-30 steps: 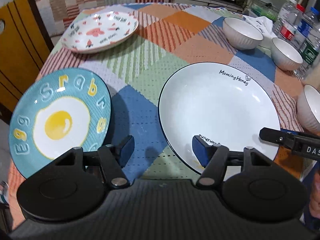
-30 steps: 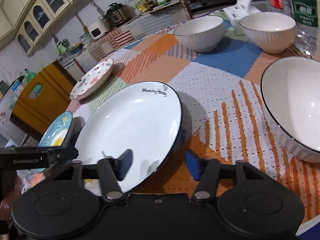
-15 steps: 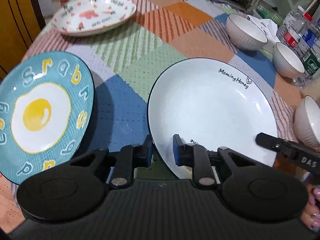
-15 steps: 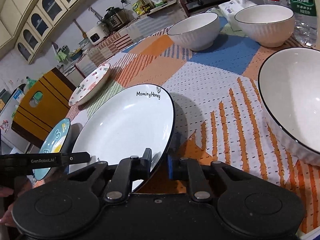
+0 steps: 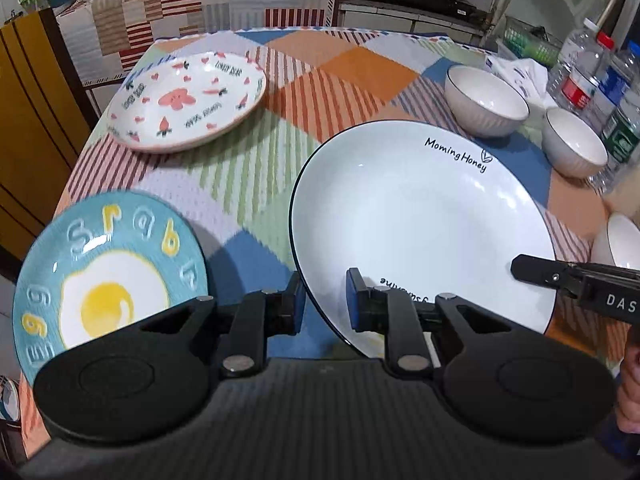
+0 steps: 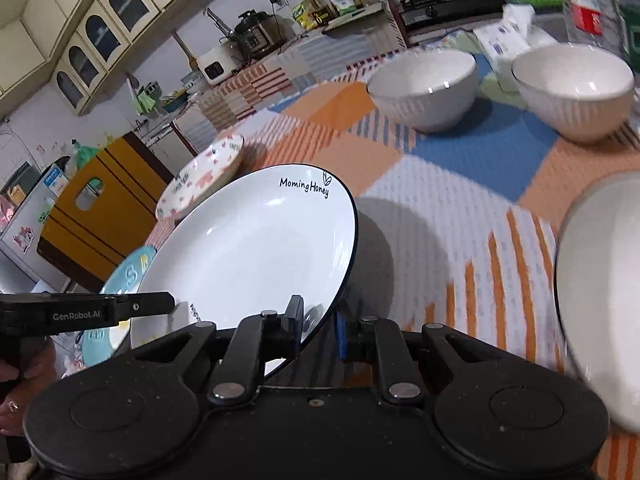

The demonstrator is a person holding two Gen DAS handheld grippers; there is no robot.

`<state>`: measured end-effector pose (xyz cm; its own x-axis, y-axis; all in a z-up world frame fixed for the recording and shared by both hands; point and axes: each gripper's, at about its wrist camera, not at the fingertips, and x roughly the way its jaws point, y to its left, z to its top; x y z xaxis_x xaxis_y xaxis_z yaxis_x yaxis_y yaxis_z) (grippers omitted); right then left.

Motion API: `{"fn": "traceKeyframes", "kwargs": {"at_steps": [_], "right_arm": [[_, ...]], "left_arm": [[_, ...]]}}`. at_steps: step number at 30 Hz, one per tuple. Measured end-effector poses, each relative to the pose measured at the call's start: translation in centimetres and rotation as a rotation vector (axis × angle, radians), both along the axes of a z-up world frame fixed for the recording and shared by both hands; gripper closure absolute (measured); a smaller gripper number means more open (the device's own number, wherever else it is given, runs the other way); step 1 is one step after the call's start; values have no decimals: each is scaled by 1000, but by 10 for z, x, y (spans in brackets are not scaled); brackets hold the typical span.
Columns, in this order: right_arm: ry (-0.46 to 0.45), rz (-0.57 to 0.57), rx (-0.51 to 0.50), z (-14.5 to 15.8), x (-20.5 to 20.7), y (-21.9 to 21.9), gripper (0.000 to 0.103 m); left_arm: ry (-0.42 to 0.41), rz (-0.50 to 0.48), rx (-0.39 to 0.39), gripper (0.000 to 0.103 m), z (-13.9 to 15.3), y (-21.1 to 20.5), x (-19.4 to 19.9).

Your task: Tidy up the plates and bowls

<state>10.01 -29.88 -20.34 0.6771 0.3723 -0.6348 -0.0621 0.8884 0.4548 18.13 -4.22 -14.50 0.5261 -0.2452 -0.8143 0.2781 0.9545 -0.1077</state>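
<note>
A white plate with a dark rim and "Morning Honey" lettering (image 5: pixel 420 216) is lifted off the table, held from both sides. My left gripper (image 5: pixel 324 304) is shut on its near left rim. My right gripper (image 6: pixel 318 320) is shut on its near right rim (image 6: pixel 248 256). A blue fried-egg plate (image 5: pixel 108 280) lies at the near left. A carrot-patterned plate (image 5: pixel 188 100) lies at the far left. Two white bowls (image 5: pixel 486 100) (image 5: pixel 574 146) stand at the far right, and a third bowl (image 6: pixel 600 292) is at the near right.
A patchwork cloth covers the table (image 5: pixel 340 80). Water bottles (image 5: pixel 580 76) and a tissue pack (image 6: pixel 508 36) stand along the right edge. A yellow cabinet (image 5: pixel 28 120) is beyond the left edge. A kitchen counter with appliances runs behind.
Both grippers closed from open onto the white plate's rim. The plate has since risen off the table and tilted.
</note>
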Motion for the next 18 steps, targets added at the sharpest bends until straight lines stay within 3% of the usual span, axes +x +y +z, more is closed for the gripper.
{"fn": "traceKeyframes", "kwargs": {"at_steps": [9, 18], "right_arm": [[-54, 50, -66, 18, 43, 1, 82], [11, 49, -121, 7, 75, 1, 82]], "left_arm": [[34, 25, -25, 83, 1, -3, 49], [97, 44, -44, 83, -28, -6, 80]]}}
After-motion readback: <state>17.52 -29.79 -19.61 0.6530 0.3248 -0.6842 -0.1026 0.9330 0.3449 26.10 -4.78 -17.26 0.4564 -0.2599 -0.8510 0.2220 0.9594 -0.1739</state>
